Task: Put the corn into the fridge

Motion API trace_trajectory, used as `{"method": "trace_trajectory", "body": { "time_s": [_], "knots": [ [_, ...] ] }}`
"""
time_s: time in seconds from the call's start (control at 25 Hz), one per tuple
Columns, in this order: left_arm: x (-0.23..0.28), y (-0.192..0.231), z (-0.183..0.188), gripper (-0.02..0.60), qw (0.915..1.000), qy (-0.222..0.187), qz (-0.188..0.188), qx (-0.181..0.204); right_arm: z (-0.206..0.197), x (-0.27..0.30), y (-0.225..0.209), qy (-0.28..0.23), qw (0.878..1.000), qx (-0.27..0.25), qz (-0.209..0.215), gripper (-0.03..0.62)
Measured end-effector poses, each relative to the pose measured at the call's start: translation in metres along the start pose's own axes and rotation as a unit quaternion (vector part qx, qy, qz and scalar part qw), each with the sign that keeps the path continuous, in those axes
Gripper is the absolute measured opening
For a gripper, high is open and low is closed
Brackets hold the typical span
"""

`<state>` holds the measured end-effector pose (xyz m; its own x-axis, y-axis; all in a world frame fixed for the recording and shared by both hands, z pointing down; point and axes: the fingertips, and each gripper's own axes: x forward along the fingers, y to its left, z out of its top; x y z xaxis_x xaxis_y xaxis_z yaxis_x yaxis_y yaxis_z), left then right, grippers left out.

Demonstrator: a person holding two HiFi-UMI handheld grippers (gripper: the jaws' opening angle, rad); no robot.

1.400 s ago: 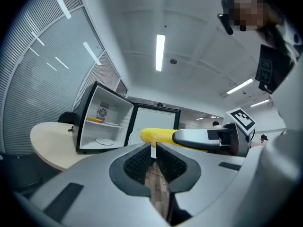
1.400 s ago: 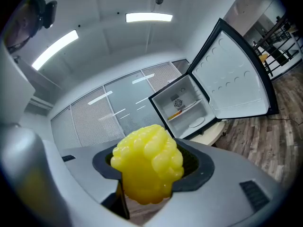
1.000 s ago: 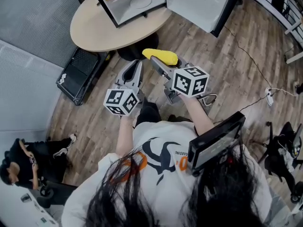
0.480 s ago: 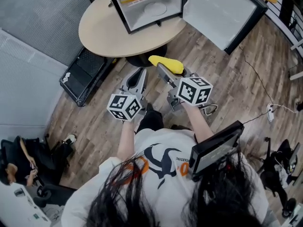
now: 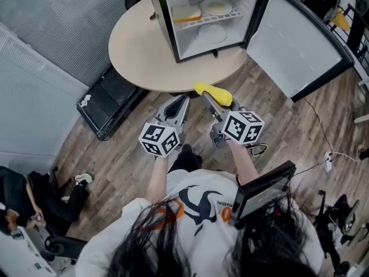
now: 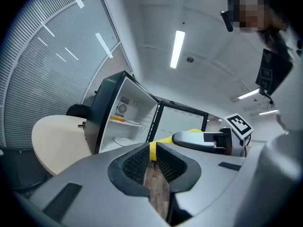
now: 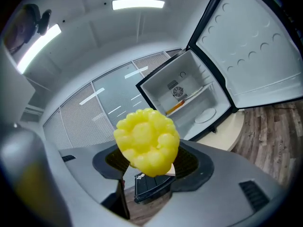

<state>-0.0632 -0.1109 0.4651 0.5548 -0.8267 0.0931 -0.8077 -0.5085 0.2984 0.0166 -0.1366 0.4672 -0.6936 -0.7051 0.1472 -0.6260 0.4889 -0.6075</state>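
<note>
The corn (image 7: 147, 141) is clenched end-on in the right gripper (image 5: 218, 101), centre frame, for insertion into the open fridge (image 5: 210, 39) above; the left gripper (image 5: 175, 105) is closed, empty.

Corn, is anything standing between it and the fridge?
Nothing visible does. The right claw holds the corn near the table's edge, the fridge stands on that table, and its door is swung wide, the opening facing the corn.

One corn (image 5: 214, 93), one fridge (image 5: 163, 17), one table (image 5: 138, 45), two grippers (image 5: 182, 100) (image 5: 210, 98)
</note>
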Motion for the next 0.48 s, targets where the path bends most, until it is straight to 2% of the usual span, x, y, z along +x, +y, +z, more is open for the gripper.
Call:
{"method": "trace_trajectory", "body": {
  "time_s": [0.48],
  "knots": [
    [0.018, 0.087, 0.021, 0.038, 0.9993, 0.021, -0.029, -0.015, 0.004, 0.074, -0.003, -0.008, 0.998, 0.024, -0.051, 0.255]
  ]
}}
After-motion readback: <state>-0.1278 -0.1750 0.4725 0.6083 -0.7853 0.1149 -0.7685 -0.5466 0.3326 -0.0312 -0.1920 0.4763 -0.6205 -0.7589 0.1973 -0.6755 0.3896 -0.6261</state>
